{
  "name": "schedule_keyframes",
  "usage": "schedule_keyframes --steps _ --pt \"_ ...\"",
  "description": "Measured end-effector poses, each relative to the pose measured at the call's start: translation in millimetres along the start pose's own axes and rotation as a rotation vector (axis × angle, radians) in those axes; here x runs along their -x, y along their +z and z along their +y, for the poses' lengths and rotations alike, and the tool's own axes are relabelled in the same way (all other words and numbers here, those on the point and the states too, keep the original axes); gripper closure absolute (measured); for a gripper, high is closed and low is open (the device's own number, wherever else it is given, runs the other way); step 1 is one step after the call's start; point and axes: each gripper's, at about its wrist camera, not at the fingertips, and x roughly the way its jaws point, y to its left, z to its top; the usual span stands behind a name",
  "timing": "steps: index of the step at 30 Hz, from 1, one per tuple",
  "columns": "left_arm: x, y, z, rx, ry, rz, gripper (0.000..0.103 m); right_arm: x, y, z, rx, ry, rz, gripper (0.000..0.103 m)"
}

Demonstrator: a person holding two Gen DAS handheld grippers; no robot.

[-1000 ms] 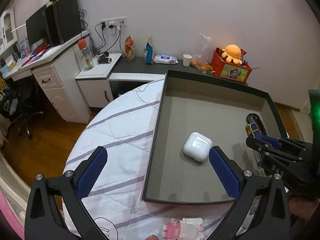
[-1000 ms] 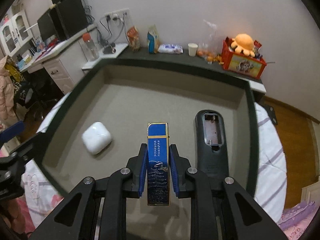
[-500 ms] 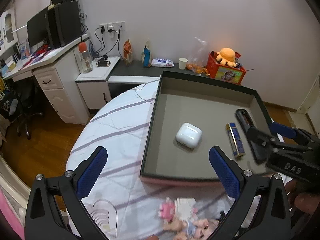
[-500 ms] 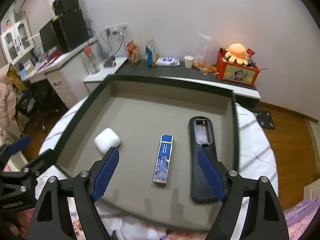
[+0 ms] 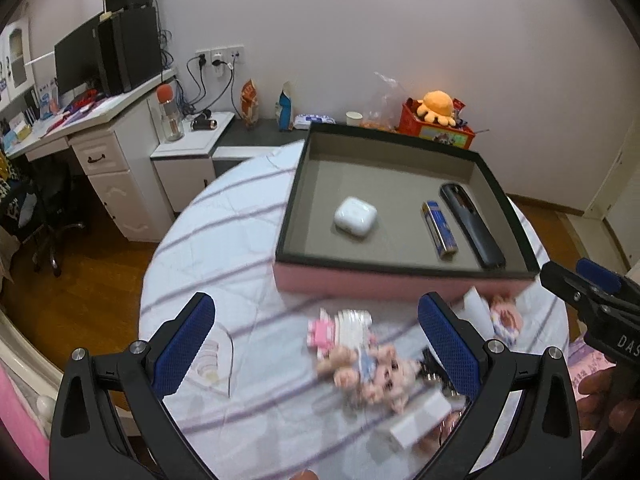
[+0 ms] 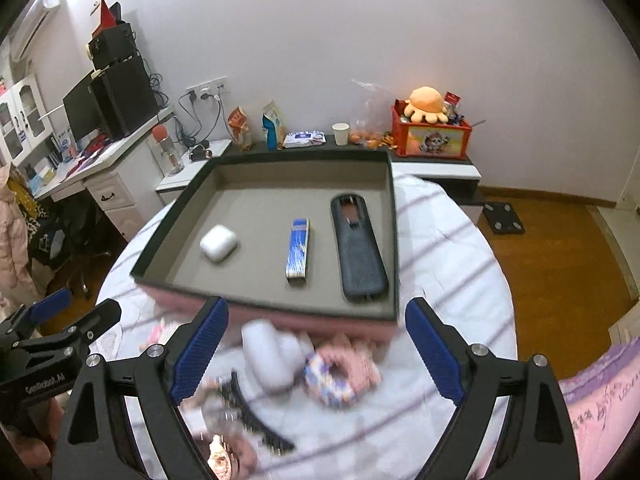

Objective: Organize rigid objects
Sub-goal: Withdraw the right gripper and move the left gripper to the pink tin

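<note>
A shallow dark-rimmed tray [image 5: 400, 269] [image 6: 264, 307] with pink outer walls sits on the round quilted table. Inside it lie a white earbud case [image 5: 355, 216] [image 6: 218, 242], a blue lighter [image 5: 439, 229] [image 6: 299, 249] and a black remote [image 5: 472, 226] [image 6: 360, 248], back side up. My left gripper [image 5: 316, 316] is open over blurred small toys in front of the tray. My right gripper [image 6: 316, 320] hovers over the same clutter; its jaws are opening and nothing is between them.
Loose items lie blurred on the striped quilt [image 5: 224, 248]: a pink block toy [image 5: 340, 328], plush dolls [image 5: 376, 368], a white object [image 6: 268, 354], a black comb [image 6: 256, 420]. A desk [image 5: 100, 140] stands at the left, a low shelf with a red toy box [image 6: 432, 136] behind.
The right gripper let go of the blue lighter, which now lies in the tray. Both grippers drew back from the tray to the clutter at the near side.
</note>
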Motion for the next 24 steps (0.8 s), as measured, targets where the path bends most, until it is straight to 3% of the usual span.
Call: schedule_keyframes --steps 7,17,24 --pt "13.8 -26.9 -6.0 -0.023 -0.004 0.014 0.000 12.8 -31.8 -2.7 -0.006 -0.005 0.028 0.011" --pt "36.6 -40.5 -2.6 -0.014 0.008 -0.010 0.000 35.5 -50.3 6.5 -0.001 -0.008 0.005 0.011" --pt "41.8 -62.1 -17.8 -0.050 -0.018 0.015 0.000 40.9 -65.0 1.9 -0.008 -0.007 0.016 0.011"
